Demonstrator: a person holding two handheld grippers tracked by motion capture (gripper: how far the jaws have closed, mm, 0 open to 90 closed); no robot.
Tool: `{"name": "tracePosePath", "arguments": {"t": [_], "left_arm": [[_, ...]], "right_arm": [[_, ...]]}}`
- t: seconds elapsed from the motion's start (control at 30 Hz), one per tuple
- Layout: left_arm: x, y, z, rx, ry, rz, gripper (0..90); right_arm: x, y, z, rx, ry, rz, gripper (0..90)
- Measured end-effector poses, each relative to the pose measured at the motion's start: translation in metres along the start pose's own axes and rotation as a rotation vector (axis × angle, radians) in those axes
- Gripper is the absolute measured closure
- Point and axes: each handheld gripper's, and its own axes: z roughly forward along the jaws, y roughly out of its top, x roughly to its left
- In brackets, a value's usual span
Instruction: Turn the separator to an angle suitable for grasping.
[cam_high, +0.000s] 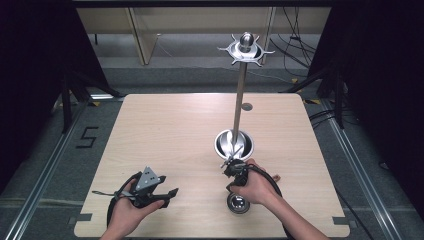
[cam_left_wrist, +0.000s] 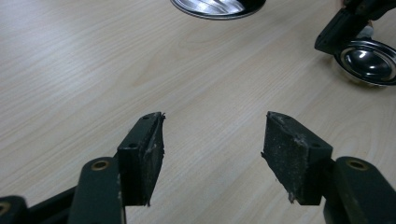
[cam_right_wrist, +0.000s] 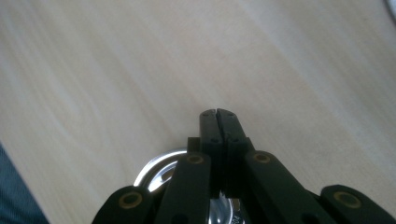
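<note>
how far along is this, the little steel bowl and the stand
Done: little, since the hooks atop the stand carry nothing. In hand: the right gripper, jaws shut, sits right over the small steel bowl near the table's front edge; whether it pinches the bowl is unclear. The left gripper is open, holding nothing. Left: anything involving the stand.

Black left gripper (cam_left_wrist: 212, 156) with brass-coloured rivets, worn pads (cam_left_wrist: 292, 156).

The left gripper (cam_high: 150, 192) rests low in the person's left hand (cam_high: 127, 210), its jaws standing wide apart with nothing between them. The right gripper (cam_right_wrist: 218, 113), held in the right hand (cam_high: 252, 187), has its jaws pressed together.
</note>
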Motion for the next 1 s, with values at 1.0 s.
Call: {"name": "tracePosePath", "arguments": {"t": [1.0], "left_arm": [[-0.002,-0.002,0.003,-0.016,-0.016,-0.032,37.4]], "right_arm": [[0.005,-0.009,-0.003,0.016,-0.006,-0.042,90.0]]}}
